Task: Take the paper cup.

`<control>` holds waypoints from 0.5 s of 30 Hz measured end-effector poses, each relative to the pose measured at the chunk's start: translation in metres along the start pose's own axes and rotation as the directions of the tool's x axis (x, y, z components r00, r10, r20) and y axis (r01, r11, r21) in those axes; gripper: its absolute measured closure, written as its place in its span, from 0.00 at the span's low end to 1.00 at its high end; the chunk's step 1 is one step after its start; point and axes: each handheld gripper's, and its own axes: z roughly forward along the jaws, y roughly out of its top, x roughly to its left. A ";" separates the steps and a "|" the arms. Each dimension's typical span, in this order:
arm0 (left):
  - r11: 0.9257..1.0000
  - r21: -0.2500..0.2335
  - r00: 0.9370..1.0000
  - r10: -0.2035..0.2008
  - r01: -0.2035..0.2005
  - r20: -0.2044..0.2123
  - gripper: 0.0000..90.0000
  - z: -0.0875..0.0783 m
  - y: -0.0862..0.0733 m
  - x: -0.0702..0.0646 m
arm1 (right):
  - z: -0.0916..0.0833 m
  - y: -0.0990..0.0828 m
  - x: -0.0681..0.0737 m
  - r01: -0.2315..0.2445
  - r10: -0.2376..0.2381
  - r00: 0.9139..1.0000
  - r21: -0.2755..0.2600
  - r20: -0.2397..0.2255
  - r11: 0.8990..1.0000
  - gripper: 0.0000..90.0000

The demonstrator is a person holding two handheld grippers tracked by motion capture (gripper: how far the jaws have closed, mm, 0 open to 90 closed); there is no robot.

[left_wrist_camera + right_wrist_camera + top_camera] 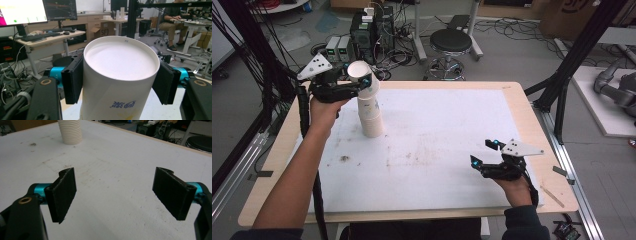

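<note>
A tall stack of white paper cups [372,117] stands upside down at the back left of the white mat [437,125]. My left gripper [362,80] is shut on the top cup [361,74], a pad pressing on each side just below its upturned base. That cup sits tilted at the top of the stack. In the left gripper view the cup [120,75] has a blue print on its wall. My right gripper [483,152] hovers open over the front right of the mat with nothing between its fingers. In the right gripper view the stack's ribbed foot [70,132] is far off.
The mat covers a wooden table [517,100] and is smudged near the middle. Behind the table are a black stool [451,42], electronics boxes [372,27] and cables. Black frame posts [579,50] rise at both sides.
</note>
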 end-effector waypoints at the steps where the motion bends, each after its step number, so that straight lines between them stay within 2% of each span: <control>1: 1.000 -0.004 1.000 0.000 0.000 0.006 0.38 -0.001 0.001 -0.002 | 0.000 0.000 0.000 0.000 0.000 1.000 0.000 0.000 1.000 0.22; 4: 1.000 -0.004 1.000 0.011 -0.010 0.030 0.38 -0.003 0.004 -0.008 | 0.001 0.000 0.001 0.001 -0.001 1.000 0.001 -0.006 1.000 0.22; 9: 1.000 -0.017 0.997 0.006 -0.004 0.079 0.38 -0.007 0.003 -0.020 | 0.001 0.001 0.002 0.003 -0.003 1.000 -0.003 -0.014 1.000 0.22; 13: 1.000 -0.007 0.990 0.010 -0.009 0.140 0.38 -0.007 -0.002 -0.033 | 0.002 0.002 0.004 0.001 -0.001 0.999 -0.005 -0.036 1.000 0.22; 15: 1.000 -0.007 0.984 -0.001 0.002 0.178 0.38 -0.007 -0.007 -0.040 | 0.004 0.004 0.005 0.001 -0.001 0.999 -0.003 -0.054 1.000 0.22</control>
